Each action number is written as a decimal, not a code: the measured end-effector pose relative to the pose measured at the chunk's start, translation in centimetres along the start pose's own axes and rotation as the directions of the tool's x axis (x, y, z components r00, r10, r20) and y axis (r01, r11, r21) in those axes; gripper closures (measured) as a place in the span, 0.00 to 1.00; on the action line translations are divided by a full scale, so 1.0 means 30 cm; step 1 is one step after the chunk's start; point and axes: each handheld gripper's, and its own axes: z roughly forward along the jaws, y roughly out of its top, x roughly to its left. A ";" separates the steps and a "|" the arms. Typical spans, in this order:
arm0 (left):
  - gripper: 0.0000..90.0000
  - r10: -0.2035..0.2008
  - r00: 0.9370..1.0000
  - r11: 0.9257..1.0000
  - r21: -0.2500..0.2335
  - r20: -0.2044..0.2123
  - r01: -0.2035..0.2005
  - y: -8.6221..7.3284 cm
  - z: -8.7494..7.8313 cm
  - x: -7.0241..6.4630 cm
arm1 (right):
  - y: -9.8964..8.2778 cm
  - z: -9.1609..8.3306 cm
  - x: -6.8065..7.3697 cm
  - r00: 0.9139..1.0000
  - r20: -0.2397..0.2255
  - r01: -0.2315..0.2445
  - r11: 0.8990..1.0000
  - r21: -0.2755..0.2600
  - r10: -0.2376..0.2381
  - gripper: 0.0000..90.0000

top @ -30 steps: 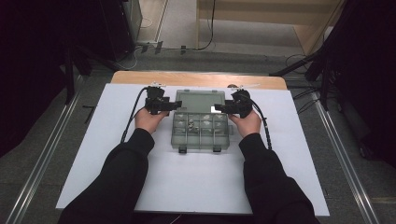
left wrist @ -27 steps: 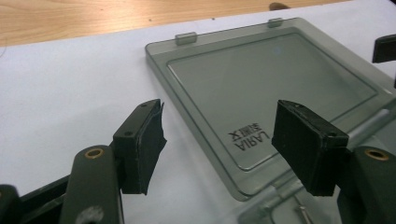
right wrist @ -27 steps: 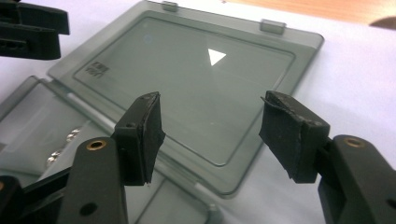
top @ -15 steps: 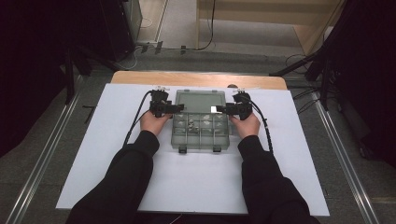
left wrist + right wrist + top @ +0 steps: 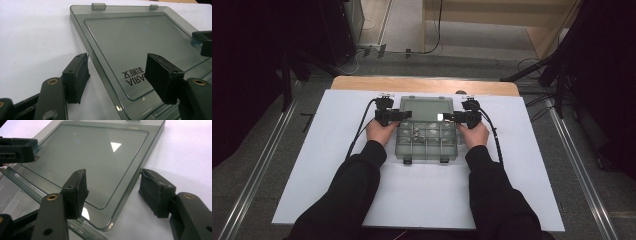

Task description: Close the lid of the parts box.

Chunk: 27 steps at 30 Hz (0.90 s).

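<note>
While the clear compartment box (image 5: 427,141) sits in the middle of the white tabletop (image 5: 312,165), its smoked see-through lid (image 5: 427,108) lies flipped open flat on the far side, hinged to the box along the back edge. Small bits of hardware sit in a few of the compartments, too tiny to tell what they are.

The left claw (image 5: 404,115) is at the lid's left edge. From the left gripper view, its jaws stand wide apart and straddle that edge of the lid (image 5: 140,42): one pad over the bare tabletop (image 5: 30,37), the other above the lid panel near the printed lettering (image 5: 132,75). They've just closed a touch, but the pads aren't pressing on anything, so it's open.

The right claw (image 5: 448,117) mirrors it on the lid's right edge. In the right gripper view the lid (image 5: 100,155) corner sits between the pads with a clear gap on both sides, so that one's open too. The left claw (image 5: 17,150) pokes in at the far side there.
</note>
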 end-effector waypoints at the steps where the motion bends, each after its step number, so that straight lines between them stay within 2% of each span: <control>1: 0.39 -0.001 1.000 1.000 0.000 0.002 0.001 0.000 0.000 0.001 | 0.001 0.001 0.000 1.000 0.001 -0.004 1.000 -0.001 0.004 0.44; 6: 0.39 -0.007 1.000 1.000 0.003 0.012 0.007 0.001 0.001 0.002 | 0.004 0.002 0.001 1.000 0.003 -0.006 1.000 0.003 0.006 0.45; 12: 0.39 -0.027 0.999 1.000 0.009 0.025 0.027 0.003 -0.001 0.006 | 0.003 -0.009 0.004 1.000 -0.009 -0.025 0.999 0.034 0.026 0.45; 15: 0.39 -0.018 1.000 1.000 0.010 0.023 0.017 0.002 -0.002 0.006 | 0.003 -0.013 0.010 0.999 -0.010 -0.031 0.998 0.046 0.032 0.44; 18: 0.39 -0.025 0.999 1.000 0.014 0.027 0.024 0.004 -0.002 0.006 | 0.003 -0.014 0.011 0.998 -0.032 -0.048 0.997 0.059 0.050 0.46; 22: 0.39 -0.022 1.000 1.000 0.020 0.020 0.022 0.004 -0.005 0.004 | 0.004 -0.011 0.017 0.999 -0.015 -0.032 0.998 0.051 0.033 0.45; 25: 0.41 -0.041 0.998 0.999 0.032 0.047 0.040 0.005 -0.008 0.009 | 0.005 -0.005 0.009 0.998 -0.031 -0.046 0.998 0.041 0.047 0.45; 27: 0.43 -0.045 0.998 0.999 0.033 0.049 0.043 0.005 -0.008 0.006 | 0.005 -0.001 0.007 0.998 -0.040 -0.048 0.998 0.032 0.049 0.45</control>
